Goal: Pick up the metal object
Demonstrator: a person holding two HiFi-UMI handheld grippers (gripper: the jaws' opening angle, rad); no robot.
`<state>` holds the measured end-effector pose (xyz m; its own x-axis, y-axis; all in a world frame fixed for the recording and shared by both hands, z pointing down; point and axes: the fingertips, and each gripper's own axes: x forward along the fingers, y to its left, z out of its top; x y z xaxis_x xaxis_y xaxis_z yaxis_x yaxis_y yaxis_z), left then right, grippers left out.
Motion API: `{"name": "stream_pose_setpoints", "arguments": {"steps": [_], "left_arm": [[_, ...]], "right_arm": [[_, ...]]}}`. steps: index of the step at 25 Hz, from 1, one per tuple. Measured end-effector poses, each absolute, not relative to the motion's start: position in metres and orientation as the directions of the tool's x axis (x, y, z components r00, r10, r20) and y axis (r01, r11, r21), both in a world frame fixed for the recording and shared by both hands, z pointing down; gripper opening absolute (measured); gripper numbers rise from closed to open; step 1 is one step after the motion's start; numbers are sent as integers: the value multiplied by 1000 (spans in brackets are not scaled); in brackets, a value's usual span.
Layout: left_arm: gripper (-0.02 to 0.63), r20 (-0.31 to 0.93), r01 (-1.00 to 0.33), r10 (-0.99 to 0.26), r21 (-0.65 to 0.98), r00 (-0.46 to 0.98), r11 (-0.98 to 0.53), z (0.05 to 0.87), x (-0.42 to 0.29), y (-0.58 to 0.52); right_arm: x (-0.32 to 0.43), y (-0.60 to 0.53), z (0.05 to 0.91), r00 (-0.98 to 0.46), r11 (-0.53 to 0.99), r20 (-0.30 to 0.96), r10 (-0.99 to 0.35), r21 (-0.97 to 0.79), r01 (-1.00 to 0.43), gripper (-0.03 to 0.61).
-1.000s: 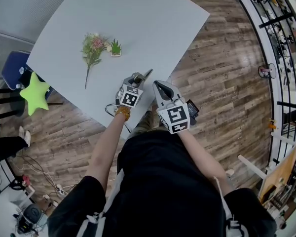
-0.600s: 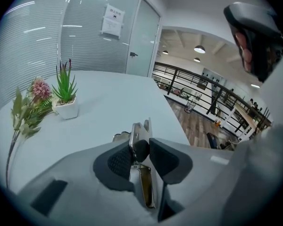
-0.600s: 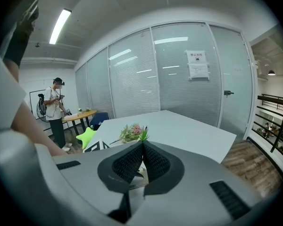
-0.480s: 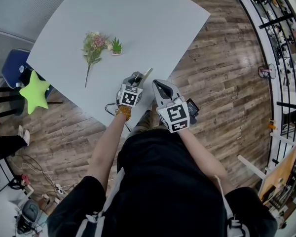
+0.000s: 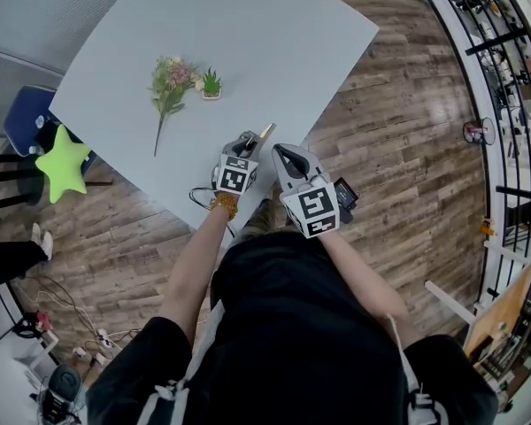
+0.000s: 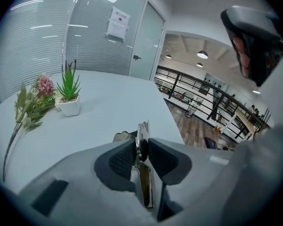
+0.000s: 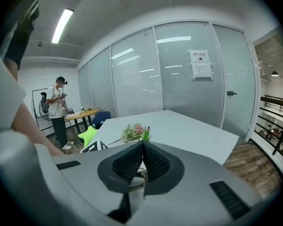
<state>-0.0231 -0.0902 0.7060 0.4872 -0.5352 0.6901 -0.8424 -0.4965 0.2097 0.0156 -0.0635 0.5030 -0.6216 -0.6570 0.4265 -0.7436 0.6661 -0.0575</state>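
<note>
Metal object (image 6: 145, 185) sits pinched edge-on between the pads of the left gripper (image 6: 141, 149). Its jaws have just been closing and now press the piece from both sides, with only its thin width between them. The object's tip pokes out past the fingertips, above the table (image 5: 265, 34) near its front edge. The right gripper (image 7: 141, 147) hovers just beside that same edge, jaws pressed together on nothing. Toward the table's far left side lie a flower sprig (image 5: 166, 88) and a small potted plant (image 5: 211, 84), side by side.
</note>
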Motion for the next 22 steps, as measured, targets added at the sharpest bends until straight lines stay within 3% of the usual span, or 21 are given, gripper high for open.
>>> {"name": "stream_pose_setpoints", "arguments": {"steps": [22], "left_arm": [[89,643,-854,-581,250,500,-457,686,-21,-97]], "right_arm": [[16,-65,503,-618,665,431,-658,-53,-745,0]]}}
